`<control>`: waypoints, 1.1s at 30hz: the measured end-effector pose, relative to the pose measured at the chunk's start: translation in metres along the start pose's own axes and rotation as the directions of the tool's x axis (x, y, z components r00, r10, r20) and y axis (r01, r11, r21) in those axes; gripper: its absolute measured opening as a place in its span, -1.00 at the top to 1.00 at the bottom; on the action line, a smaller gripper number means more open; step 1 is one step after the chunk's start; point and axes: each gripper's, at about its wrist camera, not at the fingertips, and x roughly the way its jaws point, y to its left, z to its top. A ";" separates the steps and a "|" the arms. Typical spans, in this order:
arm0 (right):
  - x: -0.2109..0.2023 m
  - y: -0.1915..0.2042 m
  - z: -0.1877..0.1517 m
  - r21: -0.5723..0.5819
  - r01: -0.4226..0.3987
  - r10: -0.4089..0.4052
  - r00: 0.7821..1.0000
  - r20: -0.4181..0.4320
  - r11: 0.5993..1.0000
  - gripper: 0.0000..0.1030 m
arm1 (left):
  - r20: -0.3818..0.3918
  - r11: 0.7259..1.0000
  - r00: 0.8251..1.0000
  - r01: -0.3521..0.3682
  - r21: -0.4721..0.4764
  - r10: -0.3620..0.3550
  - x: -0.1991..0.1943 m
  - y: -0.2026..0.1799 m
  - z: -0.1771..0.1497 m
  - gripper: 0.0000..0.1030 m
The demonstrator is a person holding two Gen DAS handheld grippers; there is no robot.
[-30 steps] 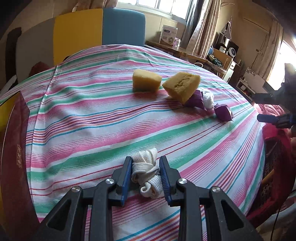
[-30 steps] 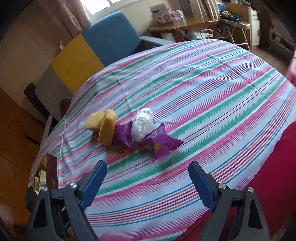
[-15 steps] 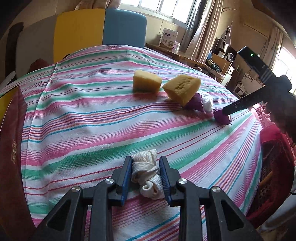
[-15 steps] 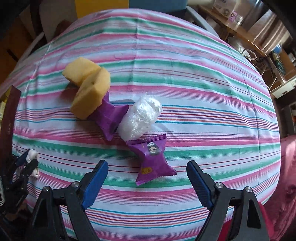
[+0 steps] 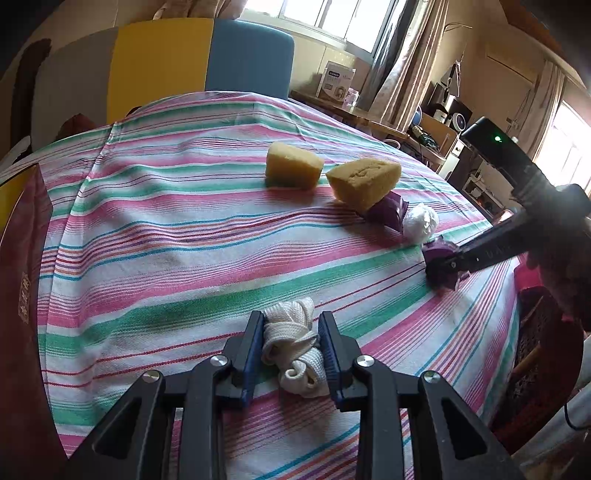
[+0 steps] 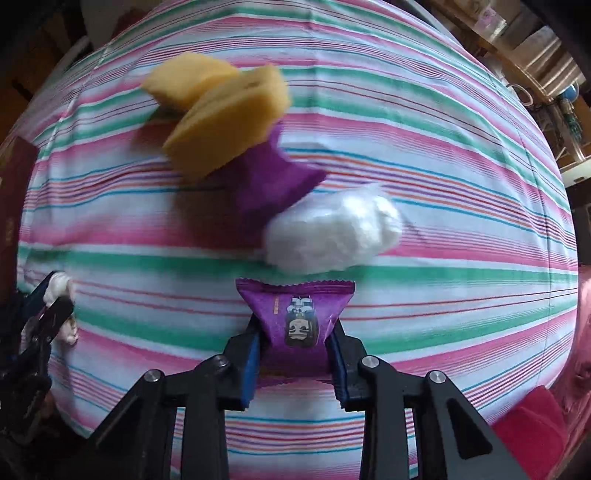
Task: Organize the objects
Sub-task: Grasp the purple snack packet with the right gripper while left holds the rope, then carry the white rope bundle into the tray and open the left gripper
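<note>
On the tablecloth (image 5: pixel 155 236), two sponges (image 5: pixel 293 170) lie behind the rope bundle (image 5: pixel 293 350), snack packets (image 6: pixel 297 317) to their right.

Both hand-held grippers, left (image 5: pixel 291 347) and right (image 6: pixel 295 345), are clamped.

This is a lived-in home, a sitting or dining room by the look of it. A striped cloth (image 5: pixel 177 229) in pink, green and white covers the counter that fills the middle of both views. At the upper left of the left wrist view stands an upholstered chair (image 5: pixel 199 62) with grey, yellow and blue panels. Along the top, daylight comes through a window (image 5: pixel 317 14) hung with long curtains (image 5: pixel 402 62). Beneath it a wooden side table (image 5: pixel 354 114) carries a white carton (image 5: pixel 334 81). At the upper right, shelves crowded with small household appliances (image 5: pixel 448 114) stand against a beige wall, beside a second bright window (image 5: pixel 569 140).
</note>
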 end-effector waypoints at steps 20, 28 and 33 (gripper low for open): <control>-0.017 0.008 -0.055 0.071 -0.100 0.080 0.967 0.243 0.992 0.35 | 0.084 0.995 0.991 -0.102 -0.019 0.103 -0.080 0.002 -0.008 0.45; -0.022 0.009 -0.073 0.061 -0.075 0.056 0.961 0.271 0.995 0.35 | 0.134 0.981 0.974 -0.172 -0.091 0.183 -0.142 0.027 -0.020 0.44; -0.018 0.016 -0.070 0.054 -0.060 0.043 0.961 0.274 0.997 0.35 | 0.185 0.955 0.950 -0.215 -0.202 0.253 -0.191 0.062 -0.030 0.45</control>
